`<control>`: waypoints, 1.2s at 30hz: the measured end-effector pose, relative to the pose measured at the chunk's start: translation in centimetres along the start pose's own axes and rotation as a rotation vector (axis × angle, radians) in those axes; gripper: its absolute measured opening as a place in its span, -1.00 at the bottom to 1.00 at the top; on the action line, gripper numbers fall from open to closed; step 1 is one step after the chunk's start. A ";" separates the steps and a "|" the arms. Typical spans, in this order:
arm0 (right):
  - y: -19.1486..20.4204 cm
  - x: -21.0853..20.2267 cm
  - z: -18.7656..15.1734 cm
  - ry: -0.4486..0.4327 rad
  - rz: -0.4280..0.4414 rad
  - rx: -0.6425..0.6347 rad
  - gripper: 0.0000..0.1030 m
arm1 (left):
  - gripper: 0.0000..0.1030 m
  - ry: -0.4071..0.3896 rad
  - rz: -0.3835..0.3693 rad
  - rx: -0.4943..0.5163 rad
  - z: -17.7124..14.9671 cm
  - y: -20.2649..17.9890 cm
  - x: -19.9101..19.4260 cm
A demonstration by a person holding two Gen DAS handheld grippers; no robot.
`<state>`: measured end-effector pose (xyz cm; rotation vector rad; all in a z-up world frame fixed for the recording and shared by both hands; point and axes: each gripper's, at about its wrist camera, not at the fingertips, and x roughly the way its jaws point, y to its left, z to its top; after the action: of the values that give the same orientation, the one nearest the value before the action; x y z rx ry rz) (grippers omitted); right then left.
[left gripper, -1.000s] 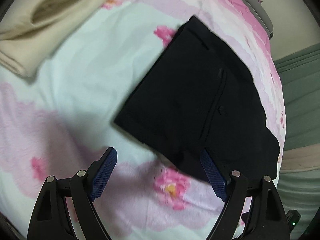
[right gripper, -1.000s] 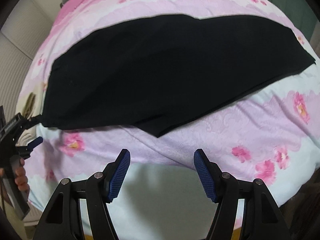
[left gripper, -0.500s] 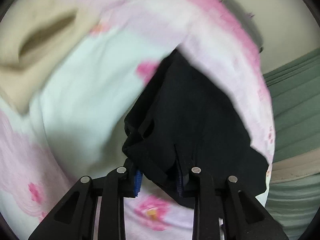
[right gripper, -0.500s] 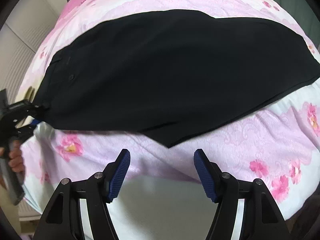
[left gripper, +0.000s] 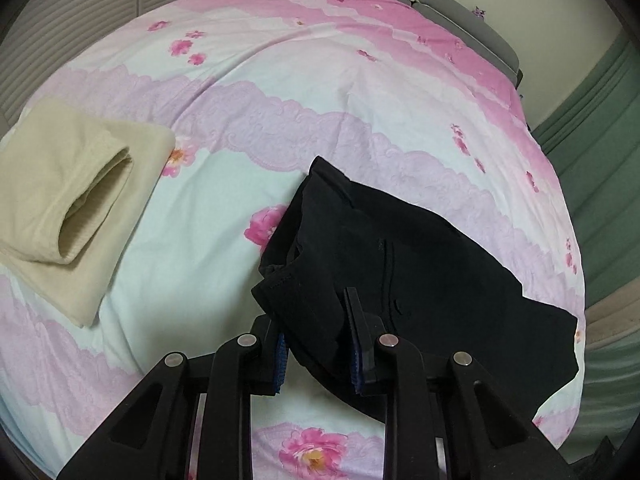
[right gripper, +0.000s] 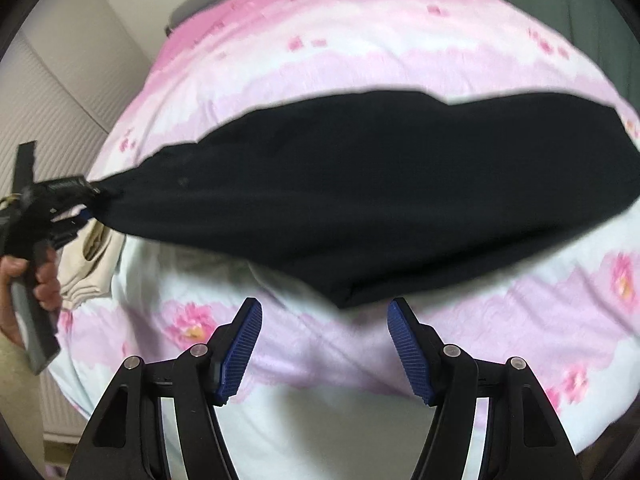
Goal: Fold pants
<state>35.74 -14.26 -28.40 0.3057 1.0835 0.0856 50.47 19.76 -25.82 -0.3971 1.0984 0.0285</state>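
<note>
Black pants point(left gripper: 404, 268) lie folded on the pink floral bedspread point(left gripper: 320, 92). My left gripper point(left gripper: 316, 344) is shut on the waistband corner and lifts it off the bed. In the right wrist view the pants point(right gripper: 380, 184) stretch across the bed, and the left gripper point(right gripper: 86, 196) pulls their left end up. My right gripper point(right gripper: 324, 344) is open and empty, just short of the pants' near edge.
A folded cream garment point(left gripper: 68, 204) lies at the left of the bed; it also shows in the right wrist view point(right gripper: 92, 264). Grey headboard point(left gripper: 472, 20) and green curtain point(left gripper: 600, 152) stand beyond the bed.
My left gripper closed on the pants' waistband corner and raised it, bunching the cloth. My right gripper stayed open and moved closer to the pants' near edge.
</note>
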 end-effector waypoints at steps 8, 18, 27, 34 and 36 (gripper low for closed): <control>-2.1 4.4 1.4 0.074 0.070 0.067 0.24 | -0.51 0.020 0.001 -0.037 -0.4 0.5 0.0; 0.5 4.5 0.3 0.097 0.135 -0.027 -0.54 | -0.51 0.058 0.119 -0.032 -2.2 3.5 1.1; 2.7 8.0 -3.3 0.247 0.122 -0.062 -0.60 | -0.42 0.164 0.180 -0.053 -3.3 6.5 4.3; 2.5 3.0 -3.0 0.205 0.017 -0.036 0.05 | 0.11 0.077 0.294 0.105 -4.4 4.2 -1.7; 1.8 0.6 -2.8 0.168 0.003 -0.021 0.09 | 0.12 0.057 0.255 0.207 -5.2 2.6 -4.0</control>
<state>33.72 -11.89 -29.59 0.2850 1.2483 0.1272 43.55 21.21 -25.16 -0.0708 1.1900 0.1284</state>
